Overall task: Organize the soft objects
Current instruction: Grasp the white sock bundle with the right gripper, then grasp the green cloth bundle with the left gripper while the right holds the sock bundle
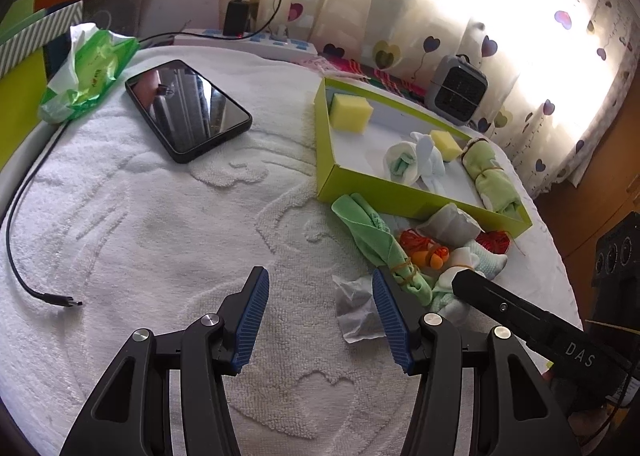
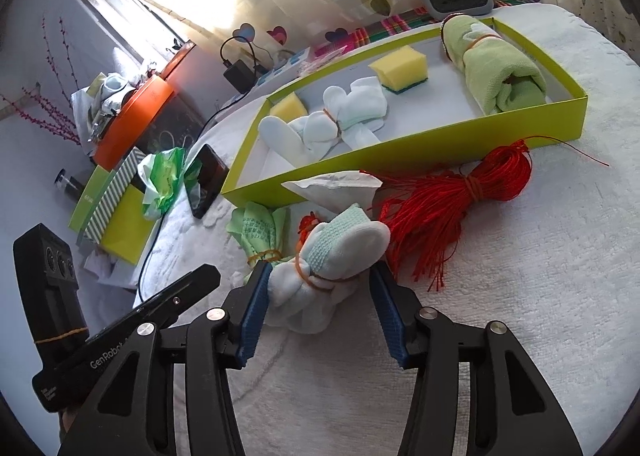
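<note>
Sock bundle (image 2: 320, 268) sits between my right gripper (image 2: 316, 316) fingers, spread and unclamped, grasp step, next squeeze then lift to green tray (image 2: 400, 160) at 12 o'clock; left gripper (image 1: 316, 320) spread, empty.

Both grippers: black arms, silver screws, ribbed blue pads (image 1: 251, 322); "GenRobot", "DAS" lettering.

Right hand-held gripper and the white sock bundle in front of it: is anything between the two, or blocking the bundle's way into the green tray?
Nothing sits between the right hand-held gripper and the sock bundle; its open fingers flank it. Toward the tray, a white paper scrap lies against the near wall, and red string lies beside the path.
</note>
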{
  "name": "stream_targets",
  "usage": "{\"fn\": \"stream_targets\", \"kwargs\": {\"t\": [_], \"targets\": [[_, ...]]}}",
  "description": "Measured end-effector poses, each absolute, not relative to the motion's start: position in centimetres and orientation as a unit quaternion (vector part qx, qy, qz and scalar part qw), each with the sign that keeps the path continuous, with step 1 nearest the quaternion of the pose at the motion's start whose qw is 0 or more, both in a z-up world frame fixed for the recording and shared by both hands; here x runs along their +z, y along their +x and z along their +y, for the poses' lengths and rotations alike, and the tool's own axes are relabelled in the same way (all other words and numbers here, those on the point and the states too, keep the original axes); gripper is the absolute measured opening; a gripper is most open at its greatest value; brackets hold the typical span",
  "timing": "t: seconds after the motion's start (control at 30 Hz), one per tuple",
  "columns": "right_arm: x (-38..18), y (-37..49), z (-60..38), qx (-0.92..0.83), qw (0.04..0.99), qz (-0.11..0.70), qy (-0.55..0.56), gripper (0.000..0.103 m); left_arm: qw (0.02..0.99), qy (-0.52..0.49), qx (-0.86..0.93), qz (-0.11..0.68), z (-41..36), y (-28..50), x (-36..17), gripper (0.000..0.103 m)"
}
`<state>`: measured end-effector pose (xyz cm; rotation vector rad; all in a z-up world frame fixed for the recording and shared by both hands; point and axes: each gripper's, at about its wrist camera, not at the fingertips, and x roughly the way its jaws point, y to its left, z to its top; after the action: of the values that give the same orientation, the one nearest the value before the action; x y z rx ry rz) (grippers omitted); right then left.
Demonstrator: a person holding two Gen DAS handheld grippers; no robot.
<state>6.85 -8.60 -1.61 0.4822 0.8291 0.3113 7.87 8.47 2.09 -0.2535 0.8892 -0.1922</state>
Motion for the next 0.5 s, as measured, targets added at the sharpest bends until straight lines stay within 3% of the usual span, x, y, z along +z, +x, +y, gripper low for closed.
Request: {"fn": "stream_targets", "kwargs": {"t": [0.2,0.5], "targets": [[-1.1,6.2,-8.5,0.159,0.883,0.386,0.214,0.039,0.887,-0.129,-0.111,0.429,7.7,7.9,2.5,0.053],[0.4,4.4,-9.8,0.151,0.902,0.359,0.187,0.039,0.883,-0.136,-0.123,0.433,6.4,8.6,3.0,0.053]]}}
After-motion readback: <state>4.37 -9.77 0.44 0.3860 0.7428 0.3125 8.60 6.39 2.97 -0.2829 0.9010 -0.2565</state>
